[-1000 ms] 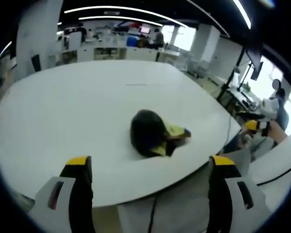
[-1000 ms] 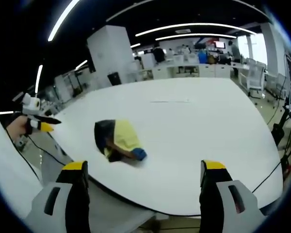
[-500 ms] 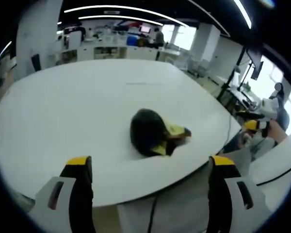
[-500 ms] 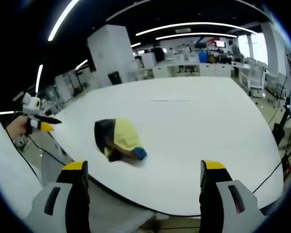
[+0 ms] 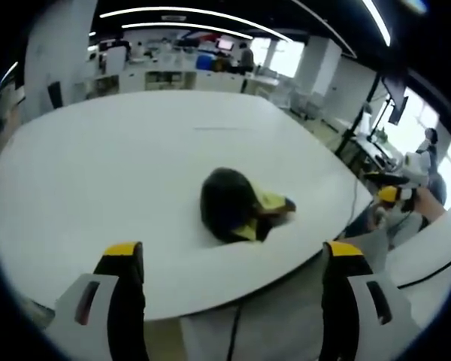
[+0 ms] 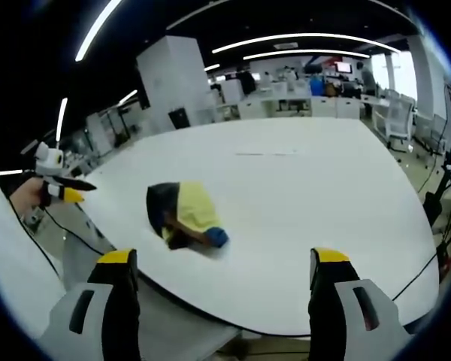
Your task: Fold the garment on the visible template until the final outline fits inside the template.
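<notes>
A crumpled garment (image 5: 237, 207), black and yellow with a blue bit, lies bunched on the white round table (image 5: 120, 165) near its front edge. From the right gripper view the garment (image 6: 182, 214) shows more yellow, with the blue part at its near end. My left gripper (image 5: 229, 259) hangs open off the table's edge, short of the garment, nothing between its yellow-tipped fingers. My right gripper (image 6: 222, 265) is open too, also back from the edge. The other gripper appears at the far right (image 5: 395, 194) and far left (image 6: 56, 192) of the views. A faint line (image 6: 267, 155) marks the table's far middle.
The table (image 6: 323, 195) is large and white. A cable (image 5: 355, 197) runs over its edge on the right side. Desks, chairs and people (image 5: 244, 56) stand in the office behind. Monitors and a stand (image 5: 387, 113) are off to the right.
</notes>
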